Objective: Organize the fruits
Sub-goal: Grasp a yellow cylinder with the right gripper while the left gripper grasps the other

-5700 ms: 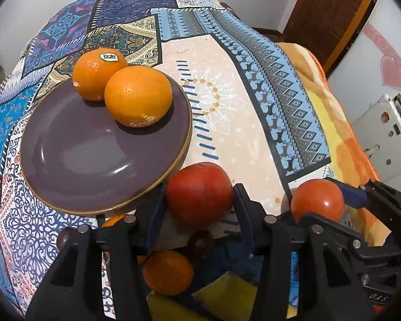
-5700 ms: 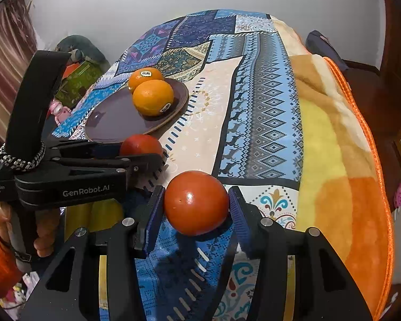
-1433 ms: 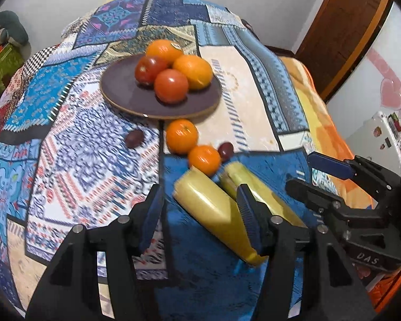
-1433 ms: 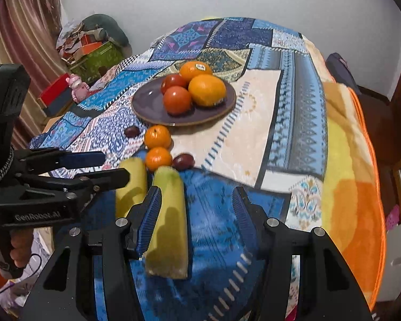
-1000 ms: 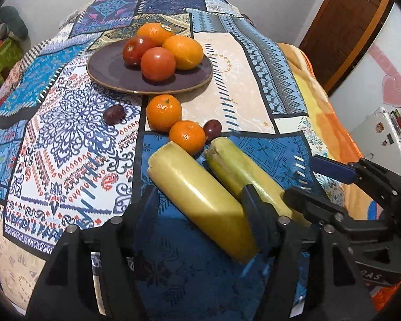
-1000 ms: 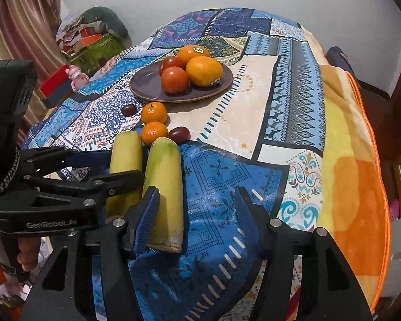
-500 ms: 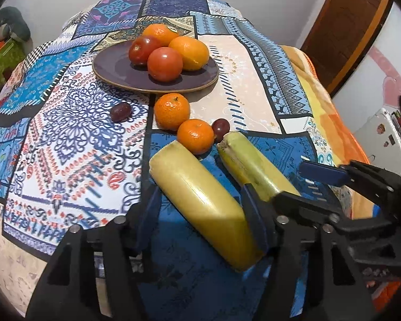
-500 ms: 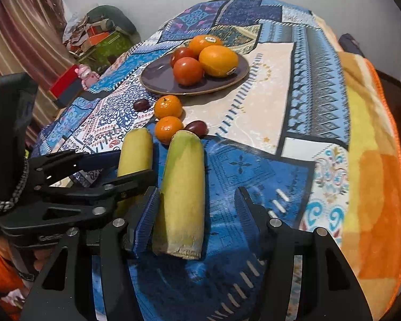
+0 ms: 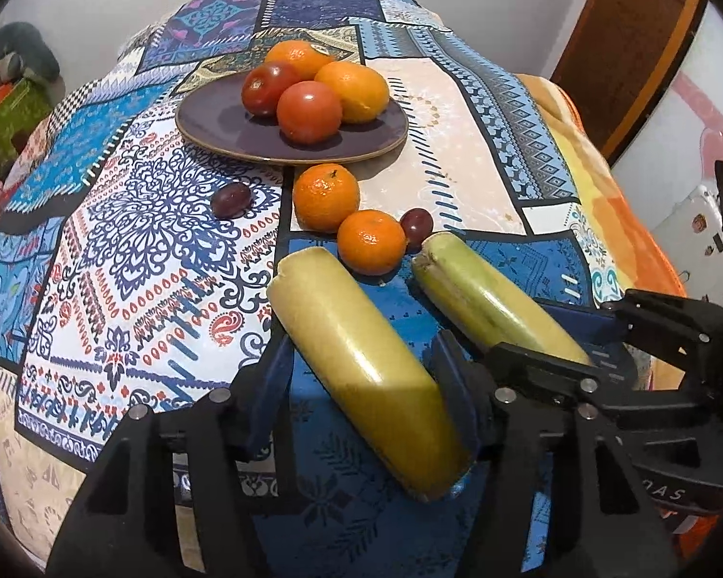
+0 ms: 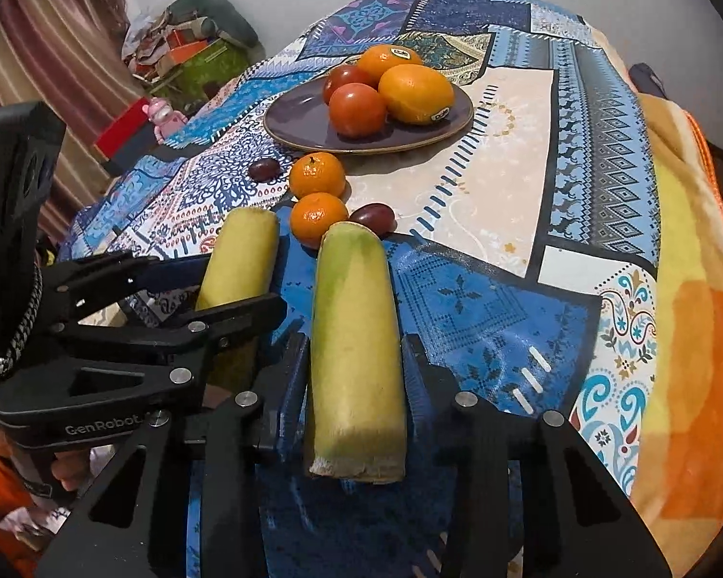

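Note:
A purple plate (image 9: 217, 125) (image 10: 294, 125) holds two oranges and two tomatoes. In front of it lie two tangerines (image 9: 326, 196) (image 10: 317, 174) and two dark grapes (image 9: 230, 199) (image 10: 263, 169). My left gripper (image 9: 361, 375) straddles a yellow-green gourd piece (image 9: 356, 356) lying on the cloth; its jaws are open around it, the right one close to its side. My right gripper (image 10: 356, 375) straddles a second, greener gourd piece (image 10: 356, 337), its jaws open with a small gap on each side. Each gripper shows in the other's view.
A patterned blue cloth (image 9: 120, 241) covers the round table over an orange blanket (image 10: 689, 337). Clutter and a pink toy (image 10: 161, 113) lie beyond the left edge. A wooden door (image 9: 626, 48) stands at the right.
Both grippers have moved forward and lower, so each gourd piece now lies deeper between its jaws. The fruit on the plate and cloth has not moved.

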Motion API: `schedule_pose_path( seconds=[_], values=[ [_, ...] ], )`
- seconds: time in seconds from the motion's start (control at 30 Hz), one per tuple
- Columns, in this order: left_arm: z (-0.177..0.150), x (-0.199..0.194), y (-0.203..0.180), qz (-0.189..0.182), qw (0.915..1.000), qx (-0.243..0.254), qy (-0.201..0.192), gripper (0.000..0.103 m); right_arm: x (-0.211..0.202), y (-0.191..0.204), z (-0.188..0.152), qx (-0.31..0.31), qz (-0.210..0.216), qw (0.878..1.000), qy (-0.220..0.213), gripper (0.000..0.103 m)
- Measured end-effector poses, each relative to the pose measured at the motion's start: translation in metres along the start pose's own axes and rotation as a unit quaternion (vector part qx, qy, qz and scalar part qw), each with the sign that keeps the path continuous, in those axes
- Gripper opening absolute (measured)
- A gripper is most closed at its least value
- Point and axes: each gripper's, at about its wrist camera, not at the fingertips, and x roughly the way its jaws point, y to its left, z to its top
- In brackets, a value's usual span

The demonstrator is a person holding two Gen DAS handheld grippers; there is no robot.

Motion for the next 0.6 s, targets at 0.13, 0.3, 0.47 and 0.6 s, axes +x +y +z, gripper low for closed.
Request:
schedule_pose_path(
  seconds=[0.13, 0.3, 0.47, 0.6],
  values=[
    [0.0, -0.01, 0.007, 0.002, 1.0, -0.001, -0.003, 0.058, 0.001, 0.006, 0.0, -0.011, -0.015, 1.0, -0.001, 0.036],
    [-0.004, -0.031, 0.02, 0.023, 0.9995, 0.01, -0.019, 0.056, 0.003, 0.015, 0.002, -0.023, -0.004, 1.0, 0.004, 0.036],
    [-0.003, -0.027, 0.027, 0.005, 0.9999, -0.009, -0.008, 0.056, 0.009, 0.017, 0.006, -0.027, -0.009, 1.0, 0.005, 0.036],
    [-0.003, -0.012, 0.016, 0.012, 0.9999, -0.004, -0.002, 0.056, 0.01, 0.019, 0.007, -0.027, -0.01, 1.0, 0.006, 0.036]
  ],
)
